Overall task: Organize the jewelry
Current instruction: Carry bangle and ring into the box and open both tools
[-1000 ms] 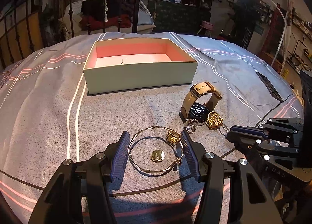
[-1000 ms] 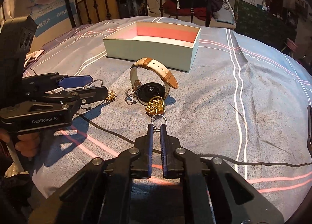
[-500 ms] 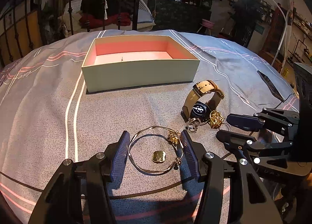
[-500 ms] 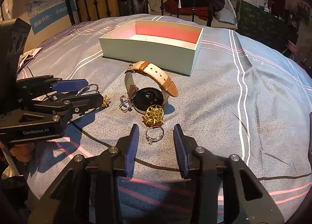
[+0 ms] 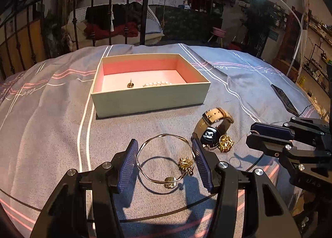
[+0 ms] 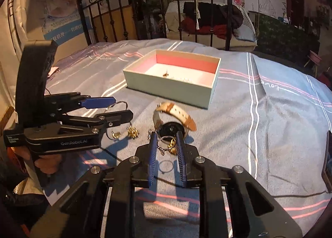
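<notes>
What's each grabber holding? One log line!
left gripper: shut on bangle, lifted | right gripper: shut on ring, lifted | box: pearls inside | watch: on bed

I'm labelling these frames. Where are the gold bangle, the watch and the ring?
gold bangle [image 5: 166,135]: left wrist view, far arc of its hoop.
watch [image 5: 210,134]: left wrist view, dark dial face.
ring [image 6: 166,137]: right wrist view, top of its band, between the right gripper's fingers.

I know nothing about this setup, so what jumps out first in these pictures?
A pink-lined box sits mid-bed on the striped blanket, pearls inside. In front, the left tongs hold a lifted gold bangle, the right tongs a small ring, with a tan-strapped watch between.
</notes>
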Demonstrator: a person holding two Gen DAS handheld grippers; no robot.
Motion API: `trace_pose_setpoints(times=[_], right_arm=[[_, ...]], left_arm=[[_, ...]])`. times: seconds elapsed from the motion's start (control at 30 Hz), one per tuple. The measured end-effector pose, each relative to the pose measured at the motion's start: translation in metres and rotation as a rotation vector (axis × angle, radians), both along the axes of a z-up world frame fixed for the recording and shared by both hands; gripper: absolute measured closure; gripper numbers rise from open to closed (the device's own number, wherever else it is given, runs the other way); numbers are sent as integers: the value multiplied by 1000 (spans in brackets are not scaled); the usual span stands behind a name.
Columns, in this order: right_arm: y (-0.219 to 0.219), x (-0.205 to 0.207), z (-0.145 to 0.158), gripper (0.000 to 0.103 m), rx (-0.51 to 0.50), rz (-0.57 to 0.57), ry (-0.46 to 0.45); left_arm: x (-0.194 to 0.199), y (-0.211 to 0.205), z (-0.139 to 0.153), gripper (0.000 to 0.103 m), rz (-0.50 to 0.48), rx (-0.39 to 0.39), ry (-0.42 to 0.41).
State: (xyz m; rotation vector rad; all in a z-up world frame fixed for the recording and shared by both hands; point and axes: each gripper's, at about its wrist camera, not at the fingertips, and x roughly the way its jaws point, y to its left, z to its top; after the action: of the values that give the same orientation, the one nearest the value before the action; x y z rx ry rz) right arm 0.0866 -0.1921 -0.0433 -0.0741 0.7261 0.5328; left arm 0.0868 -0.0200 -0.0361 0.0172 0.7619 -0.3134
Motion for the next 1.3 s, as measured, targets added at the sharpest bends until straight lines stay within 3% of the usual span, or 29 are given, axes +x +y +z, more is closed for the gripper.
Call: trace_pose_setpoints(times=[0.17, 0.3, 0.4, 0.5, 0.73, 1.3], right_arm=[[10, 29, 37, 83, 1, 32, -101], [21, 75, 47, 83, 5, 40, -101], [32, 110, 44, 83, -23, 25, -83], [41, 139, 34, 83, -42, 27, -51], [54, 189, -5, 83, -82, 12, 68], [62, 197, -32, 83, -126, 39, 136]], left_arm=[[27, 0, 30, 50, 9, 18, -81], [59, -2, 49, 50, 26, 26, -109], [91, 0, 53, 50, 52, 21, -80], [122, 4, 48, 50, 78, -2, -15], [177, 2, 15, 50, 129, 67, 116], [203, -4, -14, 50, 159, 118, 210]])
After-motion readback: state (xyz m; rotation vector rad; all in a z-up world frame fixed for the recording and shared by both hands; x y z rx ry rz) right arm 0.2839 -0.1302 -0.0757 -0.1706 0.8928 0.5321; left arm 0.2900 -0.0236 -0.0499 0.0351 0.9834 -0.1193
